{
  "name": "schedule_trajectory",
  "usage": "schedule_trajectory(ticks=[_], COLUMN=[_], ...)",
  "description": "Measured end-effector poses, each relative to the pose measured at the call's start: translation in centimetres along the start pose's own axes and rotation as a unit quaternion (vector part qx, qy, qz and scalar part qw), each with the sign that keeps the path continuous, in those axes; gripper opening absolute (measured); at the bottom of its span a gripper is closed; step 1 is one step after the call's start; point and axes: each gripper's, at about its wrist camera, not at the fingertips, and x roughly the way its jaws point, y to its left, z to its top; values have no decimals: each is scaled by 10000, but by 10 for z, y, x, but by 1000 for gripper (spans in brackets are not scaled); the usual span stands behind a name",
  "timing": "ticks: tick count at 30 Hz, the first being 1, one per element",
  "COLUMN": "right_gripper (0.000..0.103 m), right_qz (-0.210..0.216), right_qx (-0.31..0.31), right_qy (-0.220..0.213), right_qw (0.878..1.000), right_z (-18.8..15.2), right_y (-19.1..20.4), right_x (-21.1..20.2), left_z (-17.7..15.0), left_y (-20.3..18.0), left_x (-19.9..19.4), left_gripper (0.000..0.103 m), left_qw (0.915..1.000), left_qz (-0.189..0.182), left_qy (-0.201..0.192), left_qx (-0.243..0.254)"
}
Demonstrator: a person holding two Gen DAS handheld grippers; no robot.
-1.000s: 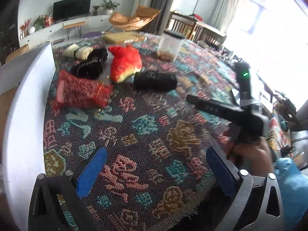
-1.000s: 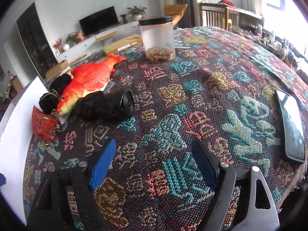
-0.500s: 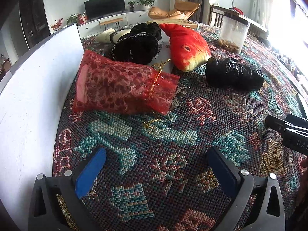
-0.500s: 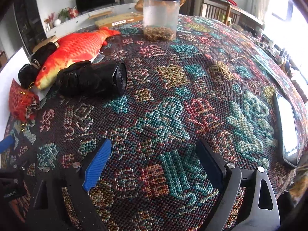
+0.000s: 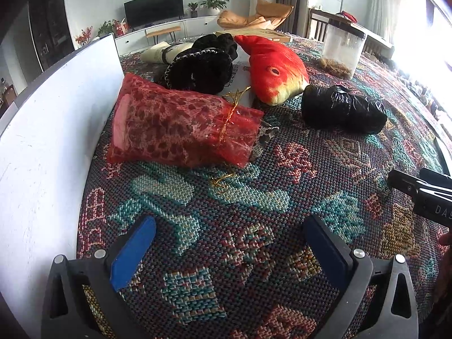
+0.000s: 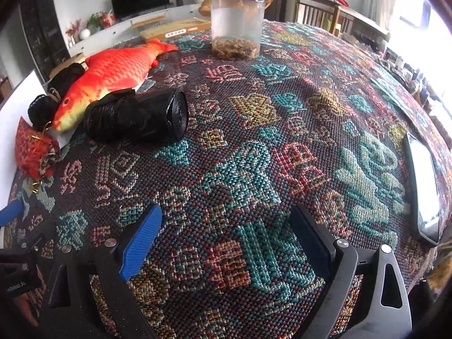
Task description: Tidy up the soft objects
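Counter (image 5: 254, 197) under woven patterned cloth. Left claw (image 5: 230, 243) spread apart, holding nothing, low over the cloth just short of a red mesh pouch (image 5: 180, 127) lying on its side beside a white board (image 5: 56, 130). Behind the pouch, a black frilly bundle (image 5: 200, 69); to its right, a red plush fish (image 5: 275, 72), then a black plastic-bag roll (image 5: 343, 110) on the cloth. Right claw (image 6: 226, 240) likewise apart and empty, the bag roll (image 6: 138, 115) and fish (image 6: 113, 70) off to its left. Clear jar (image 6: 237, 24) upright farther back; phone (image 6: 423, 186) flat near the right edge.
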Motion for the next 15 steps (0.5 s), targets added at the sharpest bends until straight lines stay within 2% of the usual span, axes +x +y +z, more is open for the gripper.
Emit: schedule_trajectory(ticks=[15], right_gripper=[94], right_qz=[1], right_qx=[-1], right_qy=[4], right_qw=[10000], right_z=[0], right_y=[0], right_x=[0], left_z=[-1], left_y=[1], left_x=[-1], left_gripper=[103], left_qw=[10000], left_qz=[1], left_qy=[0], left_qx=[-1])
